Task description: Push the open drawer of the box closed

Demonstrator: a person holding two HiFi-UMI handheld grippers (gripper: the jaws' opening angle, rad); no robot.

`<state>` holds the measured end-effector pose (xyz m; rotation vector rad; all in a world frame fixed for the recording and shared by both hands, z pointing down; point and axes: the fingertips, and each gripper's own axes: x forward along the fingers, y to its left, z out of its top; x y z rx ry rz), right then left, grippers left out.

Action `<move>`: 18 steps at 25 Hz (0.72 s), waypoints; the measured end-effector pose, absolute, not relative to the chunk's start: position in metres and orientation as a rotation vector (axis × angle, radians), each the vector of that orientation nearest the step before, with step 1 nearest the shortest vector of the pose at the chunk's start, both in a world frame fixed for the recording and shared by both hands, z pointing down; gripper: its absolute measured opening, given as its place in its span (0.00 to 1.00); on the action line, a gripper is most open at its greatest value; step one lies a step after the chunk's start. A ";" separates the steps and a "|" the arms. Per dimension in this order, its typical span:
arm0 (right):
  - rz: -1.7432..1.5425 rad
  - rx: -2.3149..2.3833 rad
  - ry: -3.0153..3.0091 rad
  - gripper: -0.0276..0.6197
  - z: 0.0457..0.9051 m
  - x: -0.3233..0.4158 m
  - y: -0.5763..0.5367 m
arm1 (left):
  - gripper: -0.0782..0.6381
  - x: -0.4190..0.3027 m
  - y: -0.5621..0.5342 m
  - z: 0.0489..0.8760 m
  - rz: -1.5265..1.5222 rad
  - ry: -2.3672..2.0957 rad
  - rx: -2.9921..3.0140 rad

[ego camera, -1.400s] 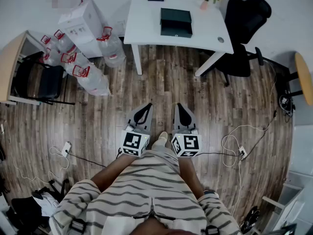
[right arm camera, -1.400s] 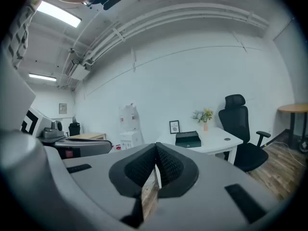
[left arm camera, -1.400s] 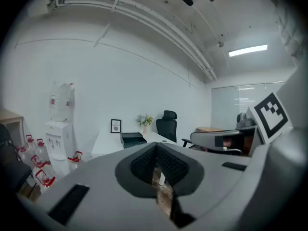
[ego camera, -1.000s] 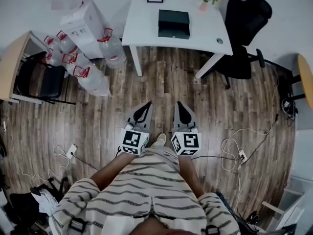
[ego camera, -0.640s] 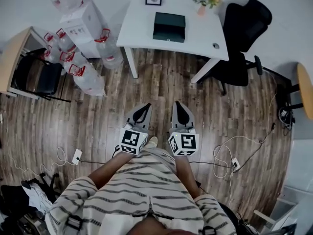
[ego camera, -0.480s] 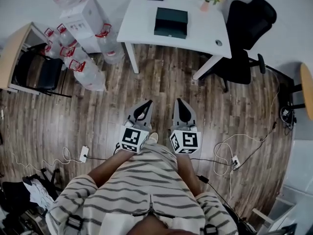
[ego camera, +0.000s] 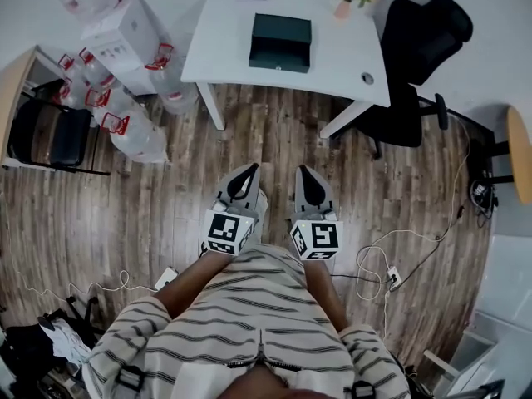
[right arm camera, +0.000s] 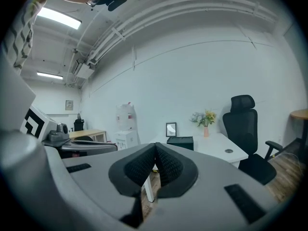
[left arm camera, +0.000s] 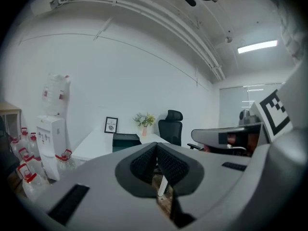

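While my left tongs (ego camera: 252, 167) and right tongs (ego camera: 301, 170) are both closed on nothing, the dark box (ego camera: 280, 43) stands on the white table (ego camera: 349, 52), well apart from them.

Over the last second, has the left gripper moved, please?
Yes: the left gripper has gone forward, toward the white desk; the floor power strip now lies behind it.

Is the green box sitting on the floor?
No, the green box sits on top of the white table, well above the wooden floor.
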<state>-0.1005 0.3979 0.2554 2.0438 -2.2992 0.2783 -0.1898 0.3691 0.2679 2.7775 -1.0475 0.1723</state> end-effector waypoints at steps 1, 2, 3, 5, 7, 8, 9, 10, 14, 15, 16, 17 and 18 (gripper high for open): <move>0.277 2.045 -2.298 0.05 0.255 -0.094 0.386 | 0.10 -0.183 0.357 0.267 0.165 -1.046 2.772; 0.277 2.048 -2.297 0.05 0.254 -0.087 0.373 | 0.10 -0.176 0.344 0.266 0.161 -1.045 2.769; 0.276 2.050 -2.295 0.05 0.252 -0.079 0.360 | 0.10 -0.168 0.330 0.265 0.160 -1.043 2.768; 0.275 2.051 -2.293 0.05 0.247 -0.067 0.334 | 0.10 -0.156 0.303 0.261 0.164 -1.045 2.773; 0.269 2.050 -2.297 0.05 0.240 -0.058 0.311 | 0.10 -0.148 0.277 0.255 0.164 -1.053 2.784; 0.265 2.052 -2.298 0.05 0.237 -0.053 0.298 | 0.10 -0.143 0.264 0.251 0.160 -1.057 2.788; 0.264 2.054 -2.296 0.05 0.235 -0.047 0.285 | 0.10 -0.138 0.251 0.248 0.159 -1.059 2.789; 0.266 2.057 -2.293 0.06 0.233 -0.040 0.272 | 0.10 -0.133 0.238 0.246 0.160 -1.060 2.790; 0.278 2.057 -2.299 0.06 0.229 -0.020 0.221 | 0.10 -0.116 0.192 0.240 0.182 -1.051 2.797; 0.277 2.054 -2.301 0.06 0.228 -0.016 0.208 | 0.10 -0.112 0.178 0.240 0.183 -1.050 2.796; 0.276 2.051 -2.301 0.06 0.229 -0.012 0.196 | 0.10 -0.109 0.166 0.242 0.185 -1.050 2.793; 0.276 2.049 -2.300 0.06 0.230 -0.008 0.186 | 0.10 -0.105 0.154 0.244 0.187 -1.050 2.789; 0.275 2.049 -2.296 0.06 0.230 -0.005 0.177 | 0.10 -0.102 0.144 0.245 0.189 -1.050 2.787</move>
